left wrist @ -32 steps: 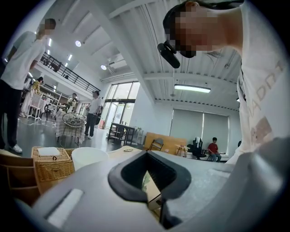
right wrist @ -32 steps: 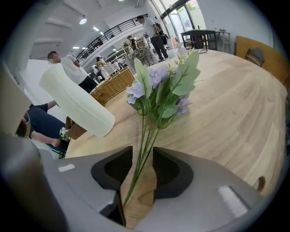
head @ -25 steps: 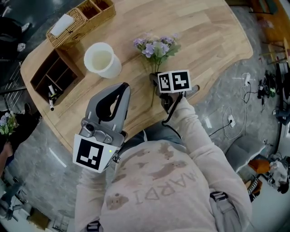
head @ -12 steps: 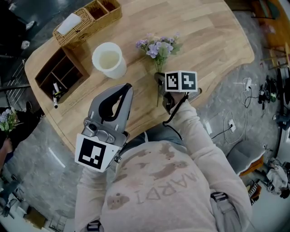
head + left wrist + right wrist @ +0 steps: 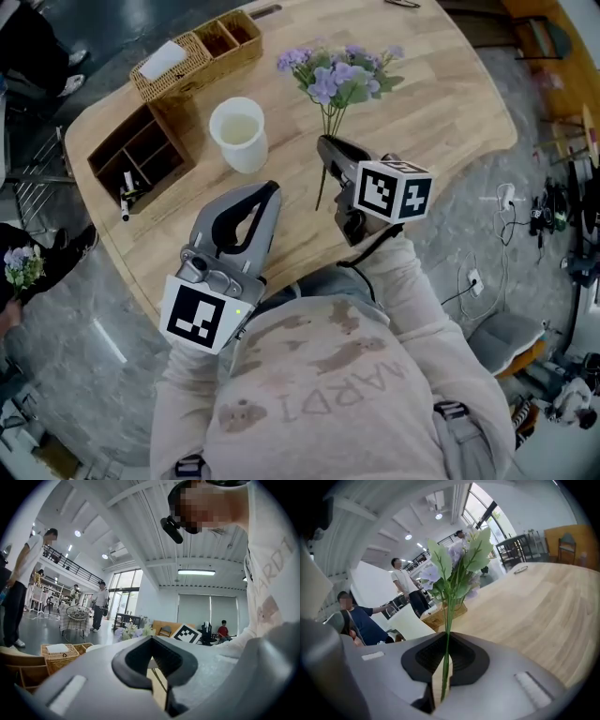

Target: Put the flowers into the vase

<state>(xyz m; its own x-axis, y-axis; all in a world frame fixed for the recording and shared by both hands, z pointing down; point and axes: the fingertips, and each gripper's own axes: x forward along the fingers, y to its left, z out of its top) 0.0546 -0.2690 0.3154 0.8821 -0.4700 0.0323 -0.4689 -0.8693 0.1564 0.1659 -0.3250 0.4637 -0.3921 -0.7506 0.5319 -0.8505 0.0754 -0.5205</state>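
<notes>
Both jaws closed: R gripper (image 5: 324,143) pinching flowers (image 5: 338,79) by stems, L gripper (image 5: 271,188) empty nr vase (image 5: 239,137).

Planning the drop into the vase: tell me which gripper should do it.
Right. The right gripper is shut on the stems of the flowers, and the vase stands close on its left. The left gripper is shut and holds nothing.

Surface (image 5: 441,84): light wood planks, rounded outline. Standing on it:
- vase (image 5: 238,134), white, upright, mouth open, towards the left half;
- wooden organiser (image 5: 141,159), dark, open compartments, near the left edge just beside the vase, a pen-like item (image 5: 125,195) in one compartment;
- wicker basket (image 5: 197,54), partitioned, at the far edge, holding a white packet (image 5: 162,60).
</notes>
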